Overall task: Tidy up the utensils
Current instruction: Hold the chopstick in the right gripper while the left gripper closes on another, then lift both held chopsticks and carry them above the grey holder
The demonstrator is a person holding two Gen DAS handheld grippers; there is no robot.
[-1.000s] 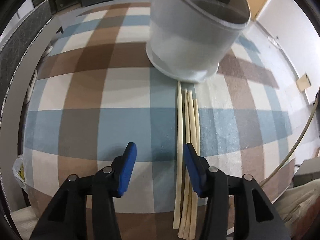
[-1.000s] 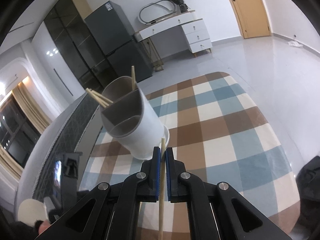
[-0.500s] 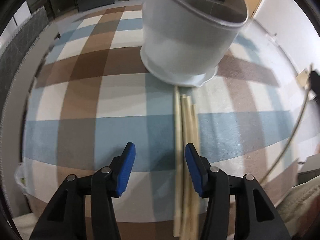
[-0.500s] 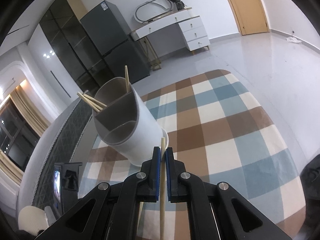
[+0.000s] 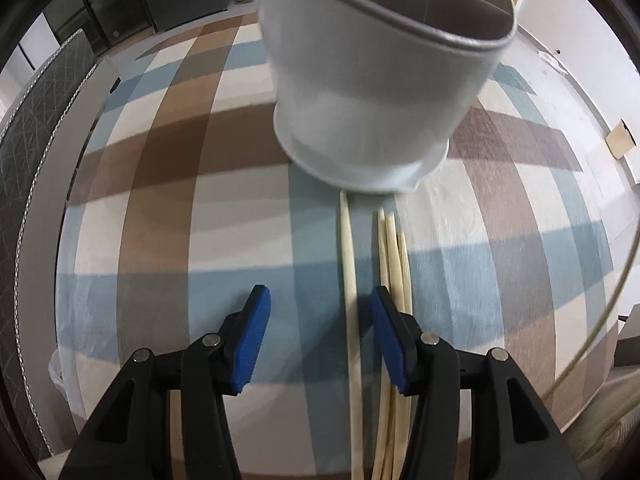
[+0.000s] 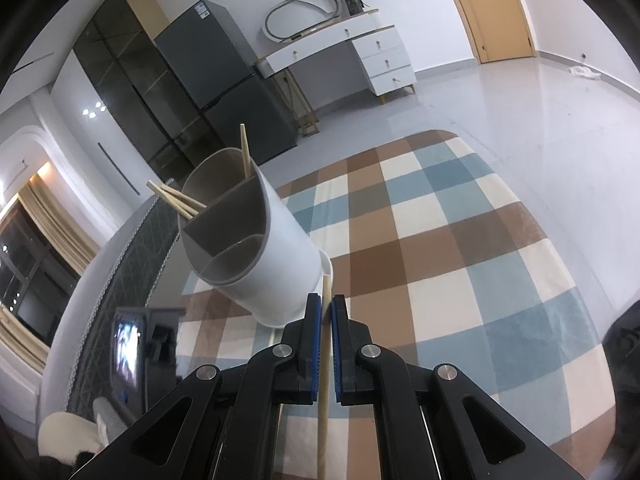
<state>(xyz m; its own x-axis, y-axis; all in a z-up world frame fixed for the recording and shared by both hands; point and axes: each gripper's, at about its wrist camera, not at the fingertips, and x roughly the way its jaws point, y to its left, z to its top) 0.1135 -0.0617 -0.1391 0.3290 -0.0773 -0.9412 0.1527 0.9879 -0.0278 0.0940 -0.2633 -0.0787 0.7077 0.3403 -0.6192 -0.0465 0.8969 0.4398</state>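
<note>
In the left wrist view a dark quilted edge (image 5: 24,152) runs down the far left, and beside it the checked cloth (image 5: 168,216) lies bare and open all the way to the middle. The left gripper (image 5: 316,336) points steeply down over this cloth with its blue pads standing well apart, gripping nothing; its jaws have just closed a little. One loose chopstick (image 5: 349,256) lies in the gap between them, nearer the right pad, untouched on the cloth. Just right of it, passing under the right pad, lies a bundle of chopsticks (image 5: 394,256), side by side. The far ends of all of them reach toward the base of the white utensil holder (image 5: 372,92), which stands just beyond. To the right the cloth stays bare up to its edge, where pale floor begins.

In the right wrist view the holder (image 6: 260,248) stands left of centre, divided into compartments. Two or three chopsticks (image 6: 176,200) lean out of the far left compartment, and a single one (image 6: 245,152) stands in the far section. The nearest compartment looks empty. The right gripper (image 6: 326,320) is clamped narrowly on a held chopstick (image 6: 325,380), whose tip rises just beside the holder's base. Right of it the cloth (image 6: 460,264) is clear, then the bare floor.
</note>
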